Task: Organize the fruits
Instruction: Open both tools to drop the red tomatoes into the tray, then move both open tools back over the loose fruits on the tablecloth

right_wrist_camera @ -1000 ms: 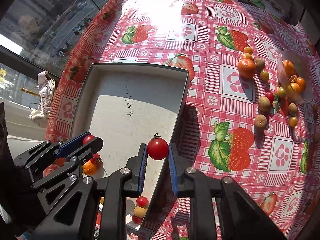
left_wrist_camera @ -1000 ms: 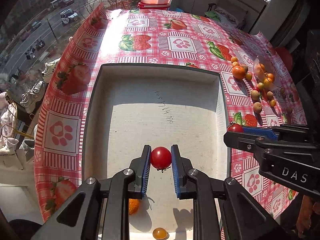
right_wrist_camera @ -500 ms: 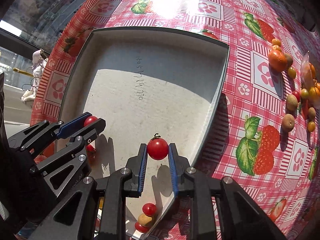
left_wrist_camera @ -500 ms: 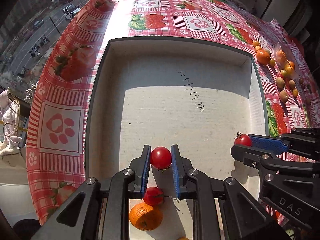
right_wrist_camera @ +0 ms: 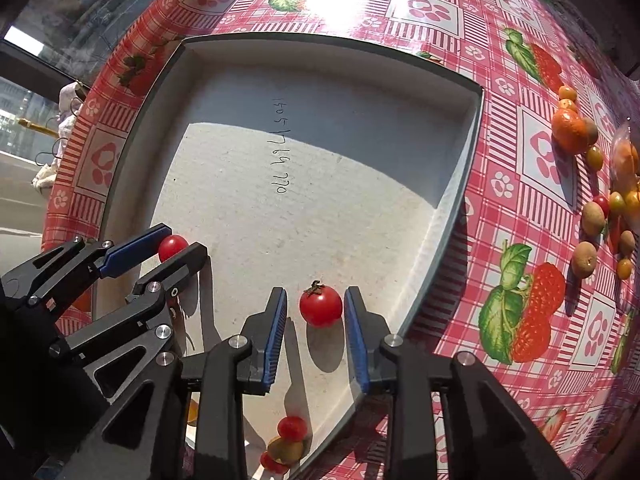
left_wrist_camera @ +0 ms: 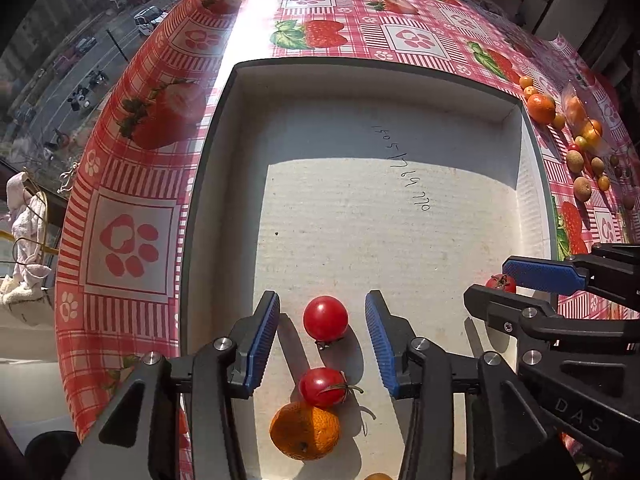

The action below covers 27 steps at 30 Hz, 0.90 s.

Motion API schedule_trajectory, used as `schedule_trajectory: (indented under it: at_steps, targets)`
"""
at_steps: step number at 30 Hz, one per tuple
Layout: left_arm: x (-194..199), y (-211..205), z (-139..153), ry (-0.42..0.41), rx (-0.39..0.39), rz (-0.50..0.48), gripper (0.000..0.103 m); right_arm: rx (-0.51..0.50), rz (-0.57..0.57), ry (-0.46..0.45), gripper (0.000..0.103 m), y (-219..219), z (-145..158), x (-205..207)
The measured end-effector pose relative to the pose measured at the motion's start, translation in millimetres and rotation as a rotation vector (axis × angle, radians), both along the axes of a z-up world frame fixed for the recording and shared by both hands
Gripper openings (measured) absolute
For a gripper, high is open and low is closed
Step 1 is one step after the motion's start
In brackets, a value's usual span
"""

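Observation:
A shallow grey tray (left_wrist_camera: 208, 168) (right_wrist_camera: 136, 128) lies on the strawberry tablecloth. My left gripper (left_wrist_camera: 322, 320) is open over its near part, with a red cherry tomato (left_wrist_camera: 325, 318) loose between the blue pads. A second tomato (left_wrist_camera: 322, 387) and an orange (left_wrist_camera: 305, 430) lie in the tray just below it. My right gripper (right_wrist_camera: 316, 308) is open, with a stemmed red tomato (right_wrist_camera: 321, 305) free between its pads above the tray floor. The left gripper also shows in the right wrist view (right_wrist_camera: 168, 246), and the right gripper in the left wrist view (left_wrist_camera: 498, 284).
Loose fruit lies on the cloth right of the tray: an orange (right_wrist_camera: 570, 130), brown longans (right_wrist_camera: 584, 258), small yellow and red tomatoes and a clear bag (right_wrist_camera: 626, 160). More small fruit (right_wrist_camera: 286, 446) sits at the tray's near corner. The table edge drops off at left.
Both grippers have opened and let go of their tomatoes. Both have moved further in over the tray and lower toward its floor.

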<state>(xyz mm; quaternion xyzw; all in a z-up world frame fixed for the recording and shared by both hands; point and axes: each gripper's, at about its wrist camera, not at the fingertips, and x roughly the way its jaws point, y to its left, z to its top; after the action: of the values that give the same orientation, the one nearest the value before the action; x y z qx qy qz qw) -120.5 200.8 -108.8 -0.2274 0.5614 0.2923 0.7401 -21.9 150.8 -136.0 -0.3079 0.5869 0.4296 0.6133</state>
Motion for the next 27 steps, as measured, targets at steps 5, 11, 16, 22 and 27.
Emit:
schedule_trajectory:
  at_steps: [5, 11, 16, 22, 27]
  targets:
    - [-9, 2, 3, 0.003, -0.007, 0.016, 0.047, 0.009, 0.0, -0.006, 0.045, -8, 7, 2]
    - [-24, 8, 13, 0.0, 0.013, 0.071, 0.07, 0.039, -0.015, 0.0, 0.061, -13, 20, 3]
    - [-25, 6, 21, -0.001, 0.021, 0.055, 0.07, 0.084, -0.033, 0.026, 0.08, -17, 37, 12]
    - [-14, -6, 37, -0.011, 0.035, 0.004, 0.07, 0.123, -0.041, 0.009, 0.083, -28, 59, 17]
    - [5, -26, 49, -0.014, 0.035, -0.064, 0.07, 0.13, -0.094, 0.013, 0.083, -47, 68, 31]
